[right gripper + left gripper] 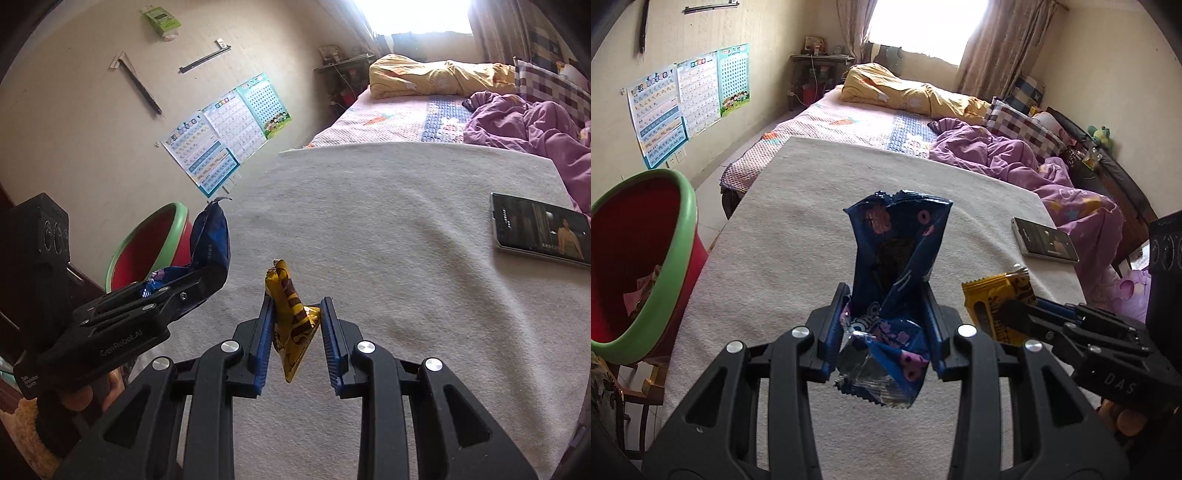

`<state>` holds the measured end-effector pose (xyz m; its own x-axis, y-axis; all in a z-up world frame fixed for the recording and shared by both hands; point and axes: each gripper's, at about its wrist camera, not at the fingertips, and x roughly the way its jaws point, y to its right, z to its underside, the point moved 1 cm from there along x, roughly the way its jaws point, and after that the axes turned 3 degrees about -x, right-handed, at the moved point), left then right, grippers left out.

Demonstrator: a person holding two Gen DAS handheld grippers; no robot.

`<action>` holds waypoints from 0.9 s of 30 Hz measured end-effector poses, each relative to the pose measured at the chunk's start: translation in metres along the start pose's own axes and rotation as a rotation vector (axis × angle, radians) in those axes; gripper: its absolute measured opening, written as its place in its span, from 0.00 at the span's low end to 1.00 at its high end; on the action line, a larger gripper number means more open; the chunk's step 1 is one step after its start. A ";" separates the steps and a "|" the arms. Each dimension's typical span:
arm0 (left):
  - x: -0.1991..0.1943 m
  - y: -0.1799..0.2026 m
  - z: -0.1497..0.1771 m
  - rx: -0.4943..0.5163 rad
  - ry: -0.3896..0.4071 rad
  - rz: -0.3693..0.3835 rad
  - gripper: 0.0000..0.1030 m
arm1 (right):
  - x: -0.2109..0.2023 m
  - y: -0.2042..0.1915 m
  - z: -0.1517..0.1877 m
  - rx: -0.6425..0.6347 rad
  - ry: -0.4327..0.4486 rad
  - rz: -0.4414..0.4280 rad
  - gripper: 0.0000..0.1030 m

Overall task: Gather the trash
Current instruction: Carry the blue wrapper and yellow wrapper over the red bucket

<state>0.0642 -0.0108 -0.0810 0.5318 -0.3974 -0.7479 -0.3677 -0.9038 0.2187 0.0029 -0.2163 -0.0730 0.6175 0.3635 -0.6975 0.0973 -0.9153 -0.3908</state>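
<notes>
A crumpled dark blue snack wrapper (897,236) stands up between the blue pads of my left gripper (884,288), which is shut on its lower part above the cloth-covered table (775,258). My right gripper (296,301) is shut on a yellow and brown wrapper (291,314), pinched edge-on and lifted off the cloth. Each wrist view shows the other gripper close beside it: the right gripper (1012,310) with the yellow wrapper (993,295), and the left gripper (199,271) with the blue wrapper (212,240). A red bin with a green rim (676,258) stands off the table's left edge.
A phone (539,229) with a lit screen lies on the cloth at the right. Behind the table is a bed with yellow and purple bedding (997,155). Posters (690,99) hang on the left wall. The bin (155,236) holds some scraps.
</notes>
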 end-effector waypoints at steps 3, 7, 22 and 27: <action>-0.006 -0.010 -0.001 -0.009 0.014 -0.014 0.36 | 0.006 -0.013 -0.004 -0.022 0.000 -0.008 0.24; -0.012 -0.020 -0.001 -0.010 0.024 -0.033 0.36 | 0.014 -0.026 -0.010 -0.041 -0.003 -0.019 0.24; -0.030 -0.056 -0.002 -0.042 0.061 -0.098 0.36 | 0.035 -0.055 -0.017 -0.095 -0.023 -0.064 0.24; -0.039 -0.065 0.000 -0.063 0.079 -0.128 0.36 | 0.042 -0.065 -0.018 -0.121 -0.033 -0.090 0.24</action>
<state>0.0675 0.0630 -0.0660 0.6307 -0.2871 -0.7210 -0.2460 -0.9551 0.1652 0.0368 -0.1448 -0.0658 0.5766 0.4483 -0.6830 0.2458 -0.8925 -0.3783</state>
